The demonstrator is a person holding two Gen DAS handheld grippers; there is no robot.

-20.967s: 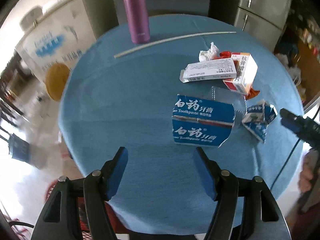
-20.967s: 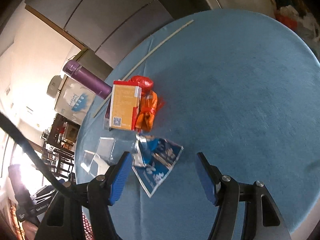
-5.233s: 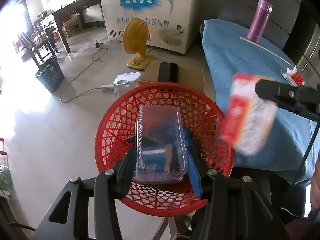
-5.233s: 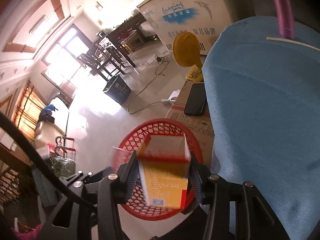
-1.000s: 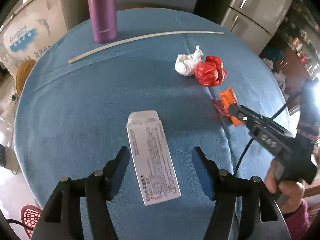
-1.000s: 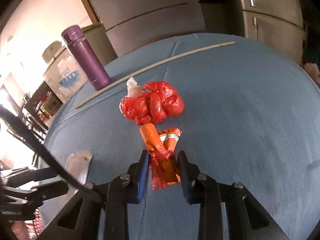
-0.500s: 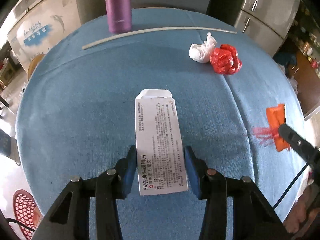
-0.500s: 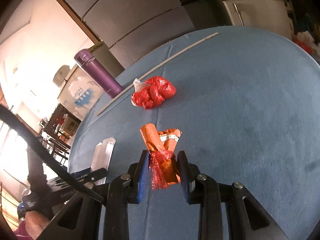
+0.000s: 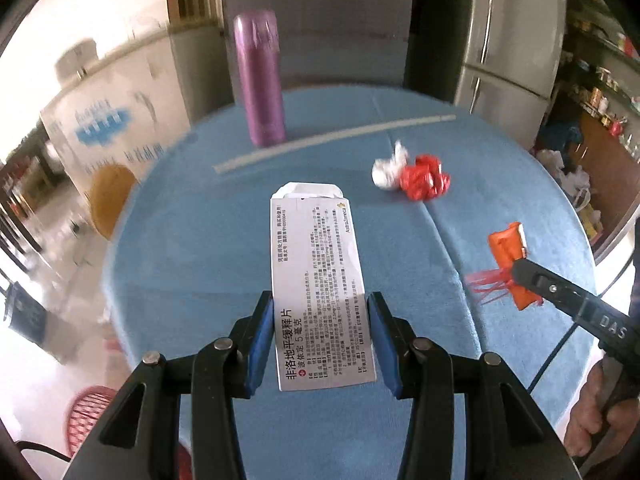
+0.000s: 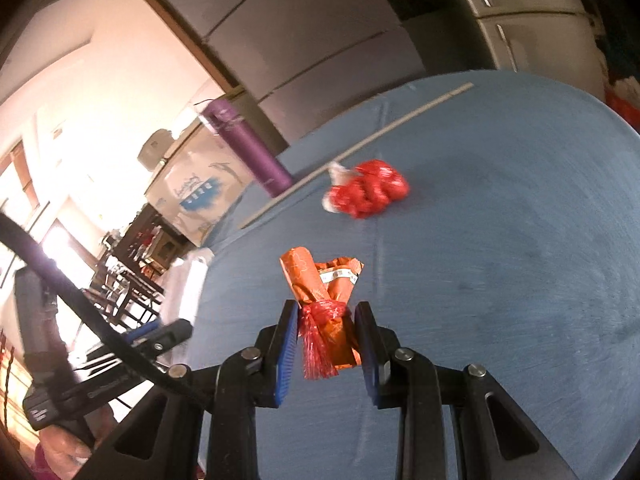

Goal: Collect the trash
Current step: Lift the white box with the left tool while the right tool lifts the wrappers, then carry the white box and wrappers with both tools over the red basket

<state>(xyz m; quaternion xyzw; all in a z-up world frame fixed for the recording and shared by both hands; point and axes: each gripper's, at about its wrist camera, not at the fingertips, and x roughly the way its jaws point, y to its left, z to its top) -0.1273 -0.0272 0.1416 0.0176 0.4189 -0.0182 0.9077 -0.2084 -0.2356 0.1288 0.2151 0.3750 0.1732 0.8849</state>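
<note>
Right now my left gripper point(image 9: 320, 340) is clenched on a flat white medicine box point(image 9: 318, 276), its blue pads pressing both long edges while the box sticks forward over the round blue table point(image 9: 200, 248). My right gripper point(image 10: 326, 350) is closed around an orange wrapper bundle point(image 10: 324, 300) tied with red plastic strands, held just above the cloth; from the left wrist view that bundle sits off to the right. Further out, a crumpled red bag point(image 9: 424, 182) lies touching a white wad point(image 9: 386, 172) near the table's middle. Beyond them runs a long pale stick point(image 9: 332, 140), with a purple flask point(image 9: 260, 80) standing upright just behind it. Low at left, part of a red basket point(image 9: 86, 412) shows beside the table.
</note>
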